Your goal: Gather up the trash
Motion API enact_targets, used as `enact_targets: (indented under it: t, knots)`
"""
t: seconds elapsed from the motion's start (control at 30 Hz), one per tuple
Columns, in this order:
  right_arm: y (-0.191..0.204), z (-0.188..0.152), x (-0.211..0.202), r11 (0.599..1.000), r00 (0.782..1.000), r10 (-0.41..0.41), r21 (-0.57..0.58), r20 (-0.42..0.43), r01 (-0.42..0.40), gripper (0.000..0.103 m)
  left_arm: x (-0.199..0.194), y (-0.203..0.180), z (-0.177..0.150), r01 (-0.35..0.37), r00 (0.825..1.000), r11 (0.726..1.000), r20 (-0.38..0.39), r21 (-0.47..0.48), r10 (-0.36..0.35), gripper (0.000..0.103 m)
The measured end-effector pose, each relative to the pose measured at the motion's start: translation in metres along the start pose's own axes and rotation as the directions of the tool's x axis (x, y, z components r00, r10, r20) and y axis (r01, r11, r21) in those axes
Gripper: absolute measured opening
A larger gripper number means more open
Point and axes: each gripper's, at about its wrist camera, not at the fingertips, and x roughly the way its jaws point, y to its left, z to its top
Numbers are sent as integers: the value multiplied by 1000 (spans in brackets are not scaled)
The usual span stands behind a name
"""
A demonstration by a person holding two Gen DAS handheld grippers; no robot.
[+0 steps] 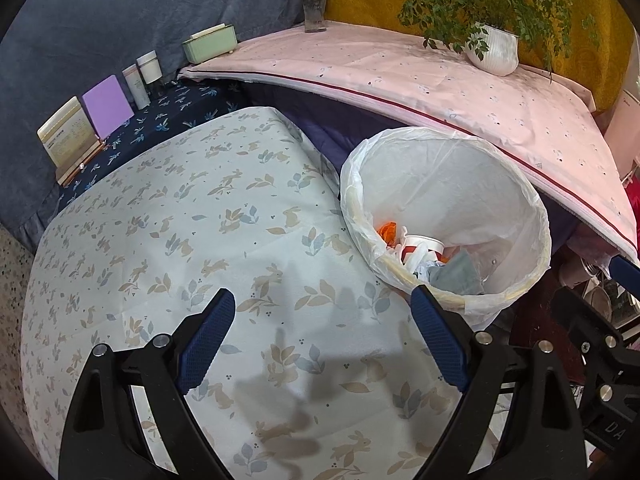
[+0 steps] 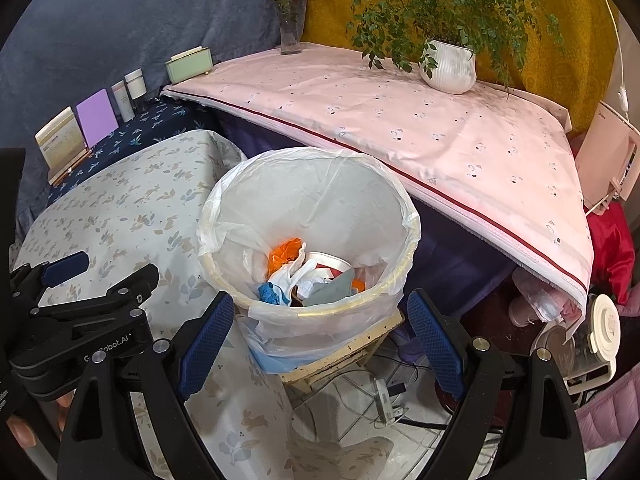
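A round bin (image 1: 516, 208) lined with a white plastic bag stands between two cloth-covered tables. Inside lies trash (image 2: 308, 276): an orange wrapper, a red-and-white paper cup, crumpled white plastic, a blue scrap and grey paper. My left gripper (image 1: 324, 336) is open over the rabbit-print cloth (image 1: 168, 248), just left of the bin, with nothing between its blue pads. My right gripper (image 2: 320, 332) is open in front of the bin's near rim (image 2: 320, 312), also empty. The left gripper (image 2: 100, 280) also shows at the left of the right wrist view.
A pink-clothed table (image 2: 400, 128) behind the bin carries a potted plant (image 2: 448, 64) and a flower vase (image 2: 290, 28). A green box (image 1: 210, 44), small jars, a purple card (image 1: 108, 104) and a booklet line the dark shelf. Cables and a power strip (image 2: 388, 400) lie on the floor.
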Motion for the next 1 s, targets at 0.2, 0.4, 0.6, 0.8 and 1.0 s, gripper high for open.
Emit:
enact_targets:
  t: [0.2,0.4,0.6,0.8,1.0]
  knots:
    - [0,-1,2,1000,1000,-2,4,-6,2,85,3,0,-1,1,1000,1000,-9,-1,-1,85]
    - [0,-1,5,1000,1000,-2,4,-12,2,85,6,1,-1,3,1000,1000,-17,-5,-3,85]
    - [1,0,6,1000,1000,-3,4,-13,3,85,8,1,-1,9,1000,1000,-23,-6,-9,85]
    - [1,0,7,1000,1000,-5,5,-16,6,85,13,4,0,20,999,1000,-33,-13,-20,85]
    - [5,1,12,1000,1000,-10,3,-23,10,85,18,6,0,33,999,999,-32,-14,-33,85]
